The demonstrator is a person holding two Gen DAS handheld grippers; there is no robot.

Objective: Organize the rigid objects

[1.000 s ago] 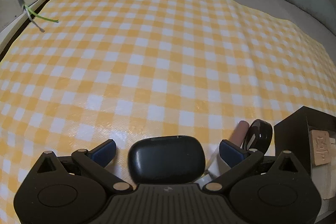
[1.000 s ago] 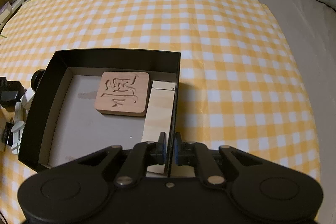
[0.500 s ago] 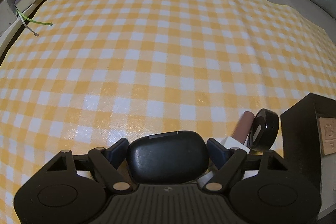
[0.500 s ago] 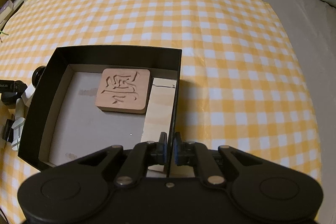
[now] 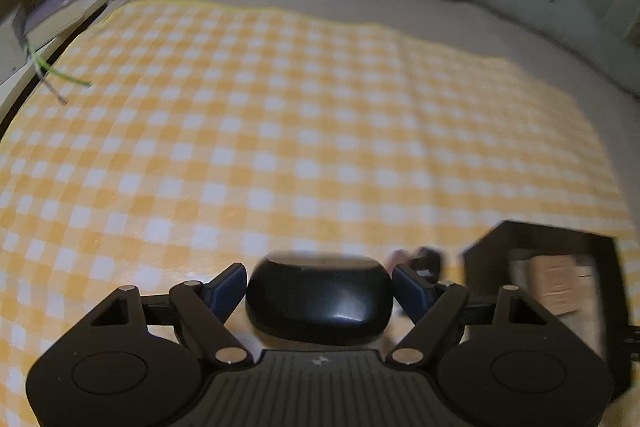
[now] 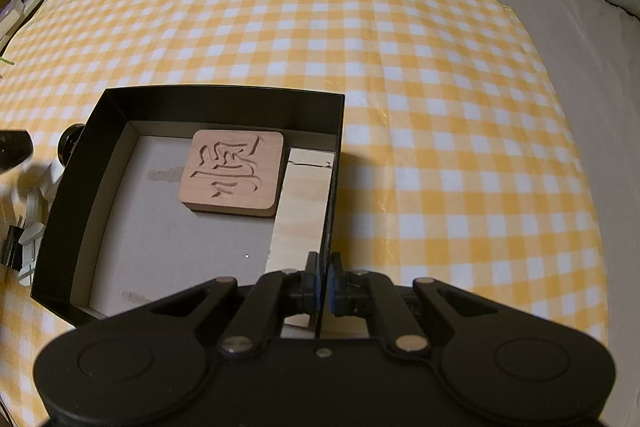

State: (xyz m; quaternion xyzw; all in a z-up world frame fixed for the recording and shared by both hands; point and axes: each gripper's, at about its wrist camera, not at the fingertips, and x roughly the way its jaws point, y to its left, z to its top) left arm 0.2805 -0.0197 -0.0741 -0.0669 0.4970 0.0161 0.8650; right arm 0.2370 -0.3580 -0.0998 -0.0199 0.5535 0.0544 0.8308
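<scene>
My left gripper point(image 5: 319, 287) clasps a black case point(image 5: 319, 301), my right gripper point(image 6: 323, 281) pinches the box point(image 6: 100, 119) wall at six o'clock; the smooth case could slip free in transit.

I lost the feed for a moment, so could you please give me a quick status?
Left hand-held gripper clamped on black case. Right hand-held gripper pinching black box wall. Carved wooden block inside. Box floor mostly free.
</scene>
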